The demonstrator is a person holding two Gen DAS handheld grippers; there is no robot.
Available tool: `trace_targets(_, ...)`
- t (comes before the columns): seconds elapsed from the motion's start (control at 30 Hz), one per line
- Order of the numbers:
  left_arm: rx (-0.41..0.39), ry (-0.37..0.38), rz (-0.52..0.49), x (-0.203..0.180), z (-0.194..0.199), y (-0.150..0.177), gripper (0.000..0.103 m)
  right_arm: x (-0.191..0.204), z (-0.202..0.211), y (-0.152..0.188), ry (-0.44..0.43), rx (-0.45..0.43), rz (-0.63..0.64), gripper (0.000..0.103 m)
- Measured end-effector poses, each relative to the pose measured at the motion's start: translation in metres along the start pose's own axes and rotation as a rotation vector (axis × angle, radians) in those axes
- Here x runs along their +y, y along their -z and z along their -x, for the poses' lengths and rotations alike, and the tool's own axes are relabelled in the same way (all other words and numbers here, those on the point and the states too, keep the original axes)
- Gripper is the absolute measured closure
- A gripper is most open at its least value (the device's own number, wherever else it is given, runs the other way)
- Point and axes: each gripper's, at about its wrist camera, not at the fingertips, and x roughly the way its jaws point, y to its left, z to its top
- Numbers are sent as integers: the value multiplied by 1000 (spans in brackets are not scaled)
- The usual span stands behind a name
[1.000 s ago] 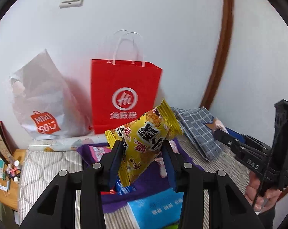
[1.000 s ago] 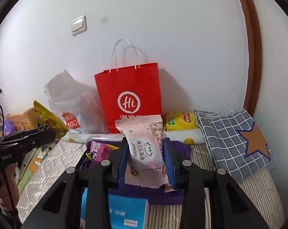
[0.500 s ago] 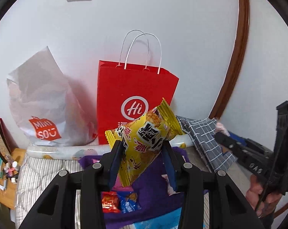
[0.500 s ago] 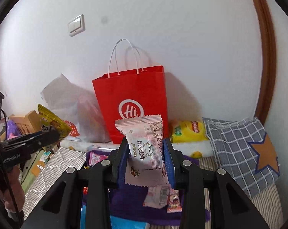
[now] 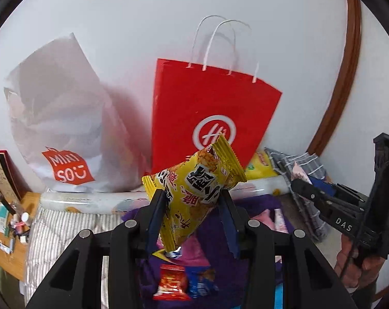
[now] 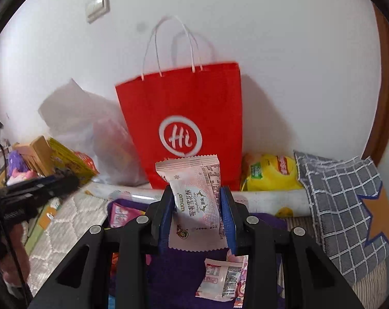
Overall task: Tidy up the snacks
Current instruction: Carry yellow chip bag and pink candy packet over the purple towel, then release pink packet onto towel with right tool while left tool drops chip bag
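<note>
1. Your left gripper (image 5: 191,206) pinches the yellow snack (image 5: 194,193), raised before the red bag (image 5: 212,113).
2. Your right gripper (image 6: 197,208) clamps the pink snack (image 6: 197,203) likewise, probably for dropping in.

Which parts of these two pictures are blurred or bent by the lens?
Left wrist view: the red paper bag is slightly smeared and the brown door frame bows into a curve. Right wrist view: the yellow packet at left is smeared, while the pink packet stays sharp.

Left gripper (image 5: 191,206) and right gripper (image 6: 197,206) both clamped (each gripping a packet), raised.
</note>
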Motion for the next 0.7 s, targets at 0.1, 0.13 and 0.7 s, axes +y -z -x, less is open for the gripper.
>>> trace_targets(0.1,19,-10,7,3,-7,0,63,-2,-12,-2,20,15,18,68)
trace_targets(0.13,26,-17,4,3,-9,1,63,-3,-14,-3,18,17,17,68)
trace_targets(0.7,80,-64,15,8,-32,7,63,-10,-68,31,-36,252,151,68)
